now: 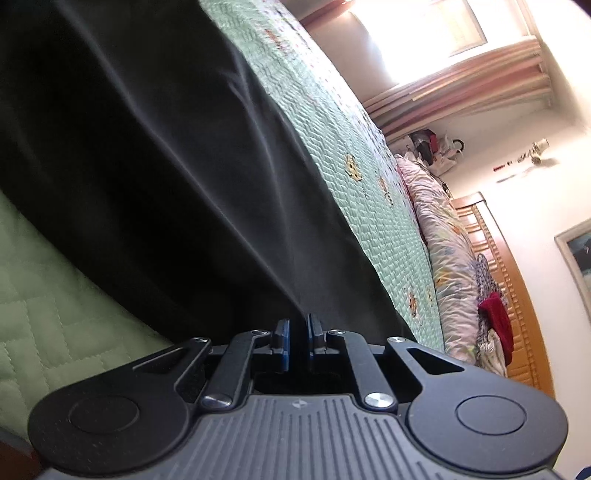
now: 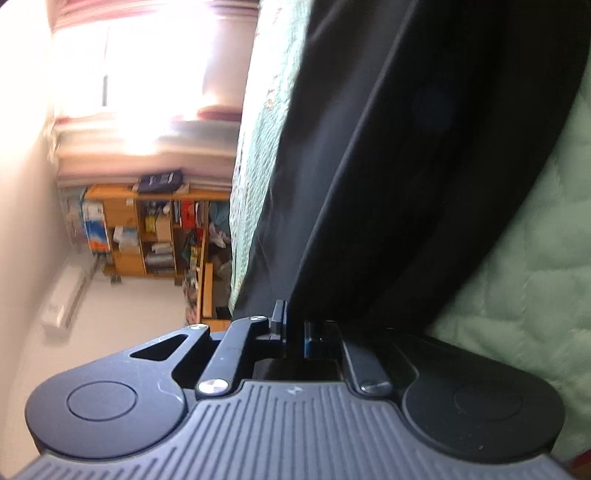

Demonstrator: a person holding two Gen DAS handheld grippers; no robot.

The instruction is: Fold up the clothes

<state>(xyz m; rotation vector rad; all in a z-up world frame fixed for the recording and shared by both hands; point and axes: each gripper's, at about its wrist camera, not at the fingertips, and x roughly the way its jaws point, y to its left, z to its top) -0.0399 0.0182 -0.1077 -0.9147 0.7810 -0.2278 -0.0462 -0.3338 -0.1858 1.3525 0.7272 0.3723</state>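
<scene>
Both the left gripper and right gripper have jaws clamped on the black garment, draped over the bed's green quilt. Uneven pulling could slip an edge free.

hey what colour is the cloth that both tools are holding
Black. The garment shows best in the left wrist view, spread over the pale green quilted bedspread.

Bedroom, both views rolled sideways. Green quilted bedspread over the bed, floral pillow at a slatted wooden headboard. Bright window, overexposed, striped curtain. White walls, framed picture. Cluttered wooden shelf unit far off.
</scene>
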